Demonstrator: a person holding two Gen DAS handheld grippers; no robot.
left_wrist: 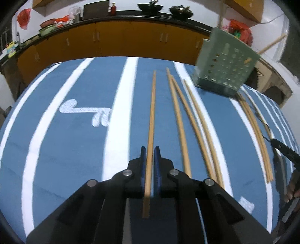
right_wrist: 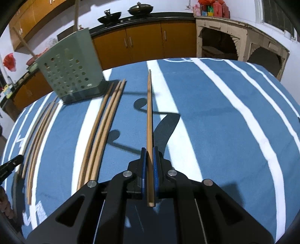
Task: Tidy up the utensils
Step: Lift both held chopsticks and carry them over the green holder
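My left gripper is shut on a wooden chopstick that points away along the fingers, low over the blue striped cloth. Three more chopsticks lie on the cloth to its right, and further ones lie beyond. A green perforated utensil holder stands at the far right with chopsticks in it. My right gripper is shut on another chopstick, held above the cloth. Three chopsticks lie to its left, more farther left, and the holder stands far left.
The table edge runs along the far side in both views. Behind it are orange kitchen cabinets with woks on the counter. The other gripper's black tip shows at the right edge of the left wrist view and the left edge of the right wrist view.
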